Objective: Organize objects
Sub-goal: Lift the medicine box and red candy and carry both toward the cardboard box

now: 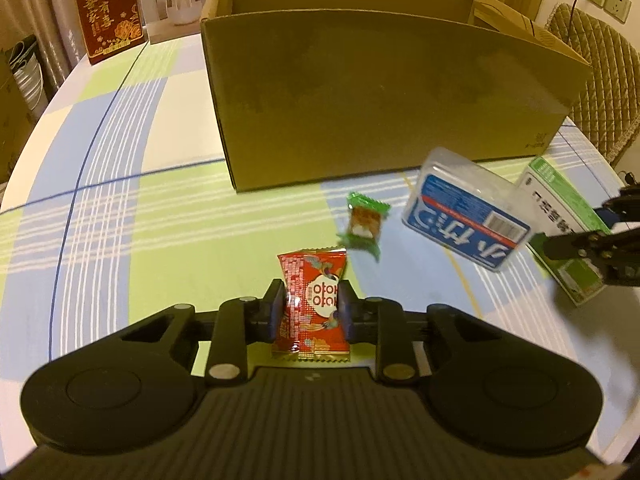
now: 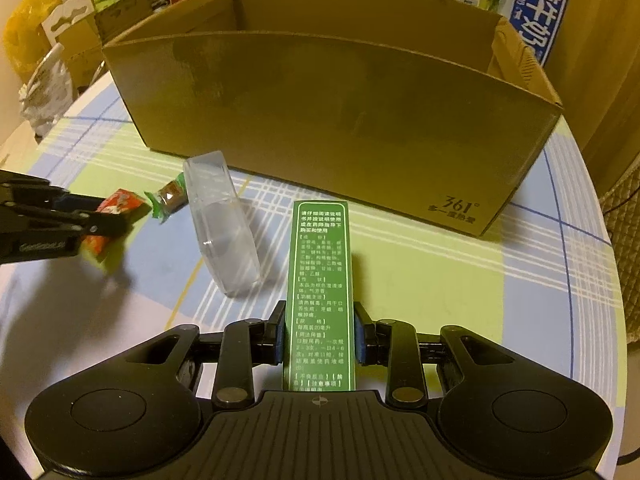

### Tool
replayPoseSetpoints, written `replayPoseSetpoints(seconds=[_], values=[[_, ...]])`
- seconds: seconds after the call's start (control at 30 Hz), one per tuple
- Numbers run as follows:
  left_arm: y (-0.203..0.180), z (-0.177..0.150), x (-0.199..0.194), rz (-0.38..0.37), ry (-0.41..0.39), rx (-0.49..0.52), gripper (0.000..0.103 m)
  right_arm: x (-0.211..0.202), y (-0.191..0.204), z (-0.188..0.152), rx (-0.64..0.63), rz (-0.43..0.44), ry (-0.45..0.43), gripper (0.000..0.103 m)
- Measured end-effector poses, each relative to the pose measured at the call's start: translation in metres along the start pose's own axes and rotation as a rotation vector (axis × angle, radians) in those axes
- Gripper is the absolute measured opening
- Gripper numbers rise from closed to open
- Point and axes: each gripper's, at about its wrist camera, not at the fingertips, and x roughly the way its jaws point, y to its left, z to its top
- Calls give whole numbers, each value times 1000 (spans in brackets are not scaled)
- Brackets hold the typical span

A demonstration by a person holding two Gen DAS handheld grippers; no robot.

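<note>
My left gripper is shut on a red snack packet, held just above the checked tablecloth. The same packet and left gripper show at the left of the right wrist view. My right gripper is shut on a long green medicine box; the box and right gripper show at the right of the left wrist view. A green-wrapped candy and a clear plastic case with a blue label lie between them. An open cardboard box stands behind.
The round table carries a green, blue and white checked cloth. A red gift box and a white carton stand at the far left. Milk cartons sit behind the cardboard box. A quilted chair stands at the right.
</note>
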Motion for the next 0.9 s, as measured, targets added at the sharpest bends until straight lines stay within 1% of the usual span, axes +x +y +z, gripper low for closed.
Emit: replayPoseSetpoints(seconds=[0.13, 0.3, 0.43, 0.63, 0.9], values=[[-3, -5, -6, -1, 9, -18, 22, 4, 0, 1, 7, -10, 16, 28], [-7, -12, -20, -3, 8, -38, 22, -8, -1, -9, 22, -21, 0, 28], [-11, -14, -36, -9, -3, -49, 22, -29, 0, -18, 53, -16, -23, 28], [-23, -17, -71, -12, -40, -67, 22, -63, 7, -32, 100, 13, -66, 28], [-44, -25, -109, -16, -61, -86, 22, -98, 20, -44, 109, 34, -113, 28]])
